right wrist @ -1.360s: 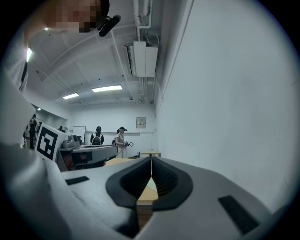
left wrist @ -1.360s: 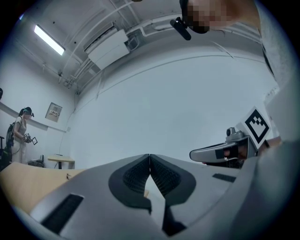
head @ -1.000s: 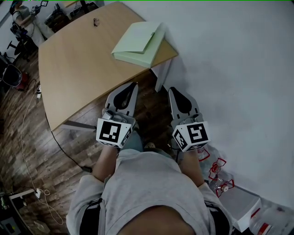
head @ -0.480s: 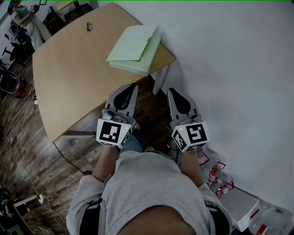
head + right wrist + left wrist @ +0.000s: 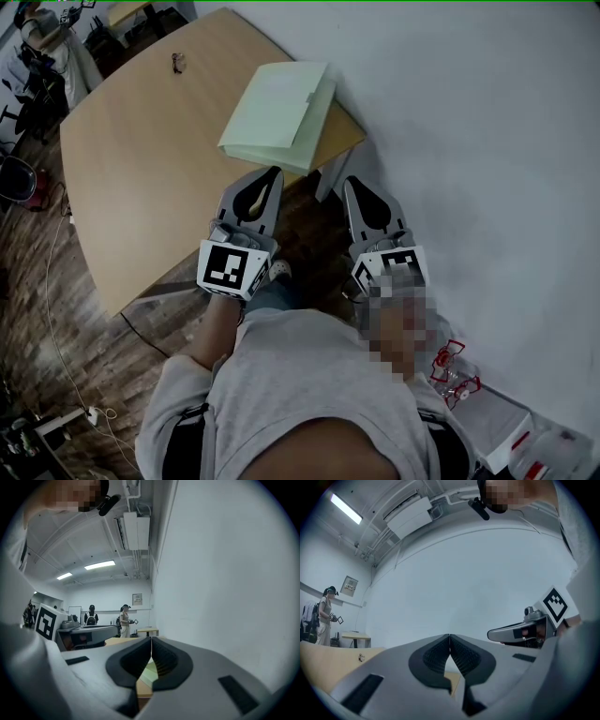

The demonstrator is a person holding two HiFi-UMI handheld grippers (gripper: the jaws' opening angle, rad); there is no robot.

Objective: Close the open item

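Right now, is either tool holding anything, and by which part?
Nothing is held: the left tool and right tool are both shut and empty.

Wooden table (image 5: 141, 169), green folder (image 5: 277, 117) (near corner)

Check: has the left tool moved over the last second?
Yes: left tool advanced toward the table's near edge, tip now almost at the green folder.

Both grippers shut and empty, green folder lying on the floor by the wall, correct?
No: the head view shows the green folder on the table by the wall, not the floor. The left gripper and right gripper are shut and empty.
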